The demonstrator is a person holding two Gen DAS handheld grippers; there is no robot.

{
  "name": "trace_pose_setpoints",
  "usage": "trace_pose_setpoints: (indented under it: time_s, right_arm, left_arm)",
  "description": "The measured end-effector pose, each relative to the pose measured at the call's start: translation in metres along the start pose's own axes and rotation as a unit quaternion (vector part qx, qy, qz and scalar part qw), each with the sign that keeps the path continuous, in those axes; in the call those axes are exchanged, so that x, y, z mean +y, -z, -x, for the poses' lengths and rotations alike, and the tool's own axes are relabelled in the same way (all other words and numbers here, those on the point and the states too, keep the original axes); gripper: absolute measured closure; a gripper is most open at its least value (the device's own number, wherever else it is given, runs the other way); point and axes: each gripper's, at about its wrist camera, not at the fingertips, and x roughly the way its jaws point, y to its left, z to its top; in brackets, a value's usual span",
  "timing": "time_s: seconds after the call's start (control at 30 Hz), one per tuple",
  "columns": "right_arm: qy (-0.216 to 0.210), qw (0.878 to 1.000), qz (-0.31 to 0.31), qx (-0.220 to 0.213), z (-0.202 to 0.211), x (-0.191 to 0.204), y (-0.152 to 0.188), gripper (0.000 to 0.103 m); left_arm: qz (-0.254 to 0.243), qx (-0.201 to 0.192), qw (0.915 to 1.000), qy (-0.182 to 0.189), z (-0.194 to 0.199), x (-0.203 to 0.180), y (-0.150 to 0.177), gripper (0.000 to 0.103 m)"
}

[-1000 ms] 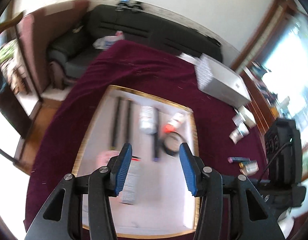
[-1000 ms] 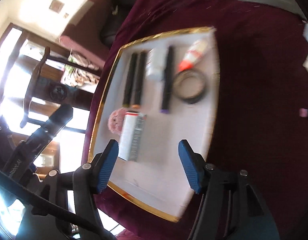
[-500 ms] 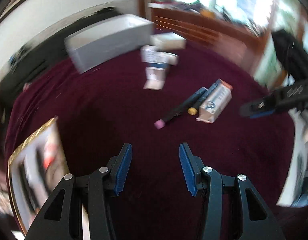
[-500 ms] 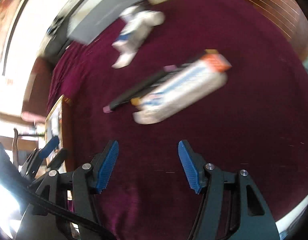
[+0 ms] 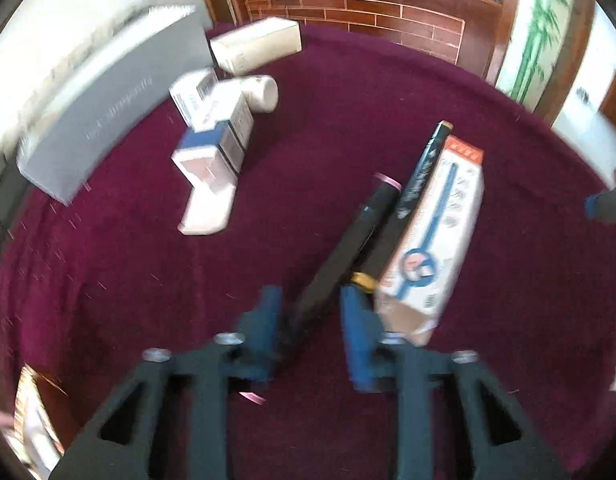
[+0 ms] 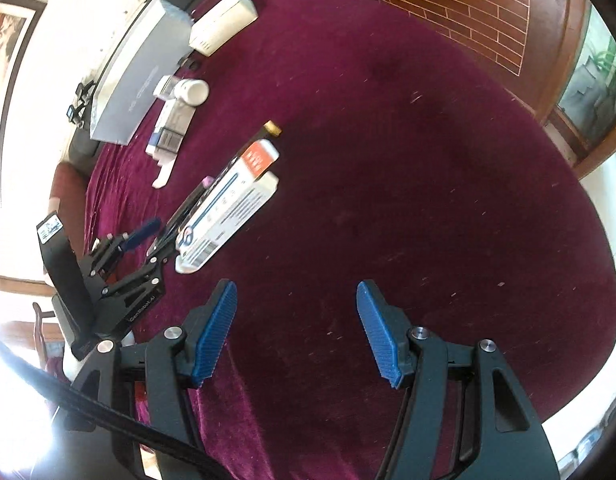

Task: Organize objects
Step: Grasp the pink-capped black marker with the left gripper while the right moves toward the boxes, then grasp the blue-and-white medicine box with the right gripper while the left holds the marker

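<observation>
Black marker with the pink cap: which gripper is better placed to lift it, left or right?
Left. The left gripper has its jaws on either side of the black marker and has just been closing on it. The right gripper hangs open over bare burgundy cloth, apart from the marker.

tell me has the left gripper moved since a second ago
Yes: the left gripper swung off the gold-rimmed tray to the black marker beside the long white box, its fingers just closing.

Strong daylight is blown out at nine o'clock of the right wrist view. The left wrist view is smeared by motion blur; edges are bent by fisheye distortion.
</observation>
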Motion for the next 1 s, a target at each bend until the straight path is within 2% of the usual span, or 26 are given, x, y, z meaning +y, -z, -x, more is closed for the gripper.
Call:
trace_pose_setpoints:
  time_s: [0.03, 0.23, 0.4, 0.5, 0.57, 0.67, 0.7, 0.73, 0.77, 0.87, 1.0]
  right_arm:
    - [-0.001, 1.0, 0.0, 0.0, -0.001, -0.001, -0.003, 0.041]
    - [-0.013, 1.0, 0.009, 0.013, -0.011, 0.002, -0.012, 0.041]
    - [-0.023, 0.999, 0.019, 0.027, -0.021, 0.009, -0.015, 0.041]
    - [-0.023, 0.999, 0.026, 0.031, -0.026, 0.014, -0.017, 0.041]
    - [-0.023, 0.999, 0.031, 0.033, -0.026, 0.018, -0.018, 0.041]
    - [-0.021, 0.999, 0.037, 0.033, -0.027, 0.024, -0.019, 0.041]
    - [-0.02, 0.998, 0.04, 0.032, -0.027, 0.026, -0.019, 0.041]
    - [-0.019, 0.998, 0.042, 0.031, -0.026, 0.028, -0.019, 0.041]
    - [-0.018, 0.998, 0.044, 0.03, -0.025, 0.03, -0.02, 0.041]
    - [-0.014, 0.998, 0.056, 0.027, -0.024, 0.04, -0.025, 0.041]
    - [-0.014, 0.997, 0.076, 0.025, -0.028, 0.059, -0.04, 0.041]
  left_arm:
    - [0.008, 0.003, 1.0, 0.001, 0.002, -0.001, 0.005, 0.092]
    - [0.069, 0.02, 0.9972, 0.022, 0.023, 0.0, 0.043, 0.092]
    - [0.076, 0.021, 0.9968, 0.012, 0.029, -0.008, 0.061, 0.091]
    - [0.071, 0.013, 0.9974, 0.0, 0.019, -0.014, 0.045, 0.08]
    - [0.067, 0.005, 0.9977, -0.009, 0.016, -0.02, 0.036, 0.068]
    - [0.066, -0.016, 0.9971, -0.034, 0.011, -0.028, 0.026, 0.066]
    - [0.074, -0.016, 0.9965, -0.034, 0.011, -0.027, 0.026, 0.067]
    - [0.088, -0.014, 0.9957, -0.024, 0.012, -0.025, 0.027, 0.077]
    - [0.099, -0.011, 0.9949, -0.014, 0.014, -0.023, 0.028, 0.091]
    - [0.133, -0.012, 0.991, -0.001, 0.029, -0.014, 0.037, 0.092]
    - [0.195, -0.036, 0.9797, 0.029, 0.059, 0.005, 0.057, 0.092]
